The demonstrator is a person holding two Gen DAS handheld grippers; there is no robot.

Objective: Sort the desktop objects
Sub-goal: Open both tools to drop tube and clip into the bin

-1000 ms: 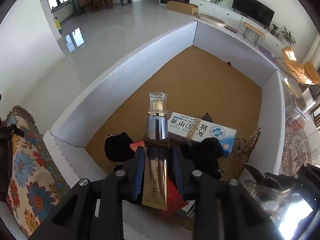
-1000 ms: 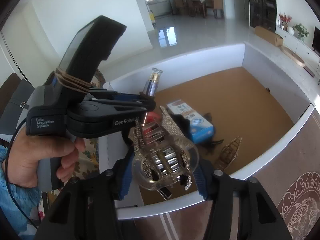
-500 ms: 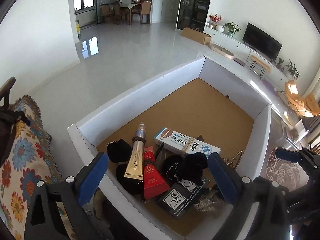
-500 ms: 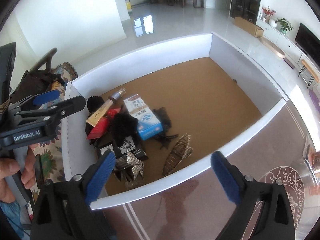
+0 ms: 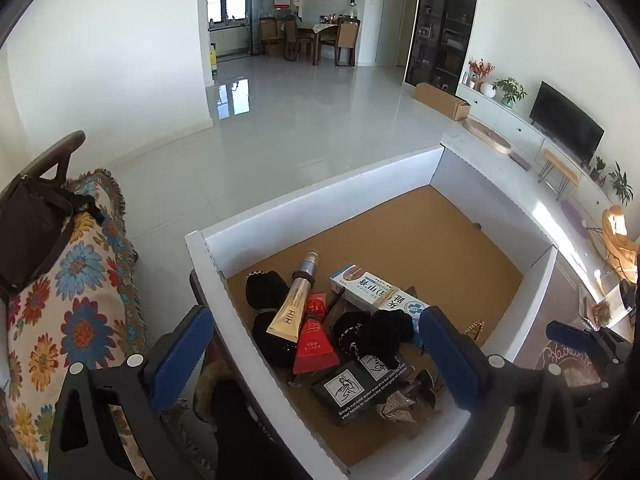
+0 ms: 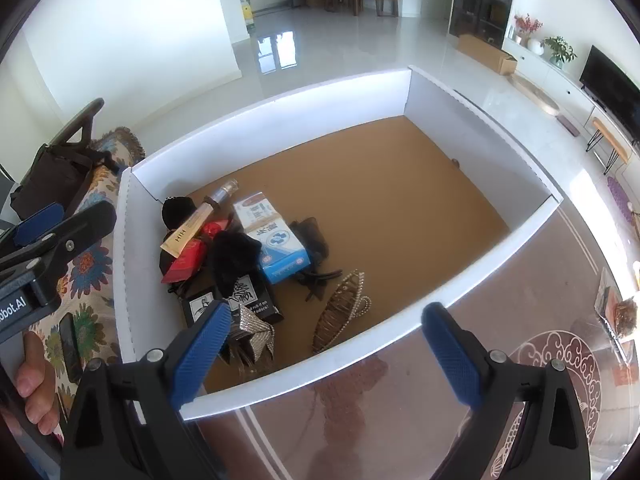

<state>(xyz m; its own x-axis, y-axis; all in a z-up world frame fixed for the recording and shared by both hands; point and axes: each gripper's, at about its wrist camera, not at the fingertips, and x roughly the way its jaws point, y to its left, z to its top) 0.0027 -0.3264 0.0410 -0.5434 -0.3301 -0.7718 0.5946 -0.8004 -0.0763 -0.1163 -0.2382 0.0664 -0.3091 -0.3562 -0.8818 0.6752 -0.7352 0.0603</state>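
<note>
A white-walled box [image 5: 320,204] [image 6: 280,120] with a cork floor holds a heap in its near left corner. On that heap lies a gold tube [image 5: 292,308] [image 6: 192,228] with a silver cap, across a red tube [image 5: 314,342] [image 6: 186,262]. A white-and-blue carton [image 5: 372,290] [image 6: 276,246], black pouches [image 5: 264,290] and a black packet [image 5: 360,388] lie beside them. A sparkly rhinestone clip [image 6: 254,334] [image 5: 400,404] rests by the near wall, and a leaf-shaped clip [image 6: 344,312] lies to its right. My left gripper [image 5: 316,356] and right gripper [image 6: 326,354] both hang open and bare above the box.
A chair with a flowered throw [image 5: 80,280] and a dark bag [image 5: 32,232] stands left of the box. A phone [image 6: 70,344] lies on the throw. The box sits on a glossy brown table [image 6: 400,408]. The far half of the cork floor [image 6: 400,184] is bare.
The left gripper let go of the gold tube and the right one let go of the rhinestone clip. Both now lie in the box, and both grippers have opened wide and drawn back and up.
</note>
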